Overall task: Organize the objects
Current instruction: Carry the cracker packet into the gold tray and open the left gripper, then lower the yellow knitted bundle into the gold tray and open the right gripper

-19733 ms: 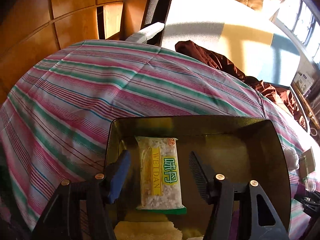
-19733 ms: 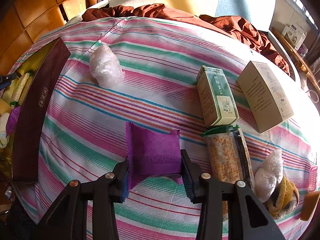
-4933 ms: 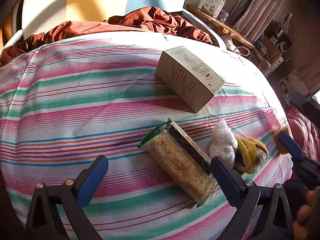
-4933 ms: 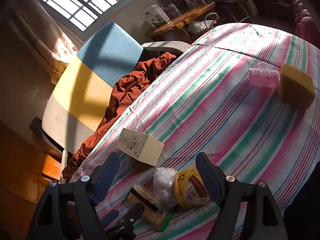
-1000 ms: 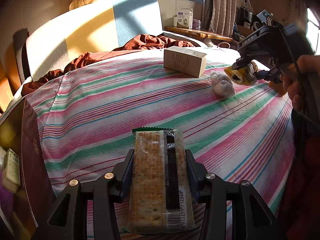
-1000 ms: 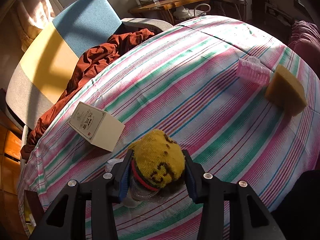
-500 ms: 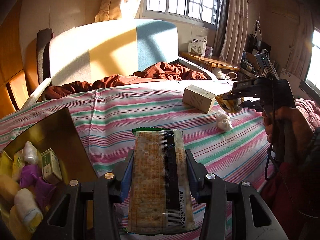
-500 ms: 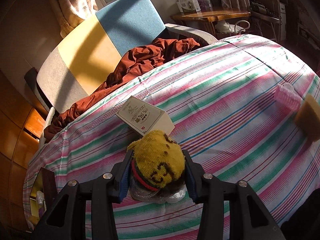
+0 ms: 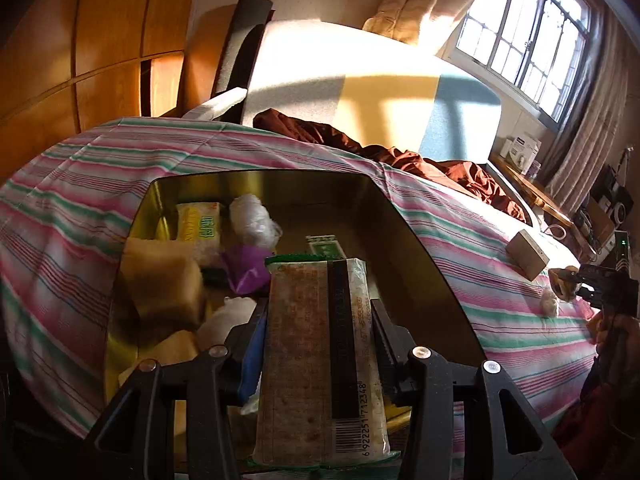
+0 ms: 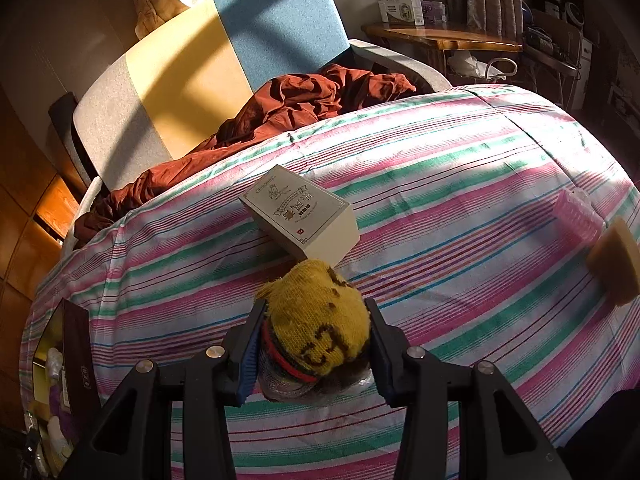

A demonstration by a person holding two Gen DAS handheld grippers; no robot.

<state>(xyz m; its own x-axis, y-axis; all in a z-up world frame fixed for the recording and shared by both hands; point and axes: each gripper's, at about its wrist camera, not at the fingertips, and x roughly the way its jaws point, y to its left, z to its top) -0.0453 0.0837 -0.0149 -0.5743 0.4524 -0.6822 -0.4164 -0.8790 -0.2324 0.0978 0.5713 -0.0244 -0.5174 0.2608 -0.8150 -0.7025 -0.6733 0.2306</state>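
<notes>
Crackers [image 9: 320, 356], a long clear-wrapped pack, sit clamped between the jaws of the left gripper [image 9: 318, 344], held lengthwise and poised over the near edge of the gold tin [image 9: 404, 248]. The tin rests on the striped bedspread [image 9: 80, 184] toward its left edge and already holds a yellow snack packet [image 9: 199, 226], a white plastic-wrapped bundle [image 9: 252, 220], a purple pouch [image 9: 244, 268], a small green box [image 9: 326, 245] and a tan sponge block [image 9: 164, 288]; so a good share of the sorting looks done. Far off at the right edge of the bedspread, a beige carton [image 9: 526, 254] and a small white wad [image 9: 549, 305] are not yet collected.

From the right wrist view, the right gripper [image 10: 314, 344] is closed around a yellow knitted bundle [image 10: 316, 332] with dark markings and a red-banded hem, carried above the bedspread just in front of the beige carton [image 10: 300, 216]. Near the right edge lie a pink ribbed object [image 10: 578, 216] and an orange sponge [image 10: 616, 268], close together. The tin's dark lid [image 10: 80, 356] shows at the far left edge.

My judgement: both held items go into the tin next, leaving the carton, white wad, pink object and sponge.
</notes>
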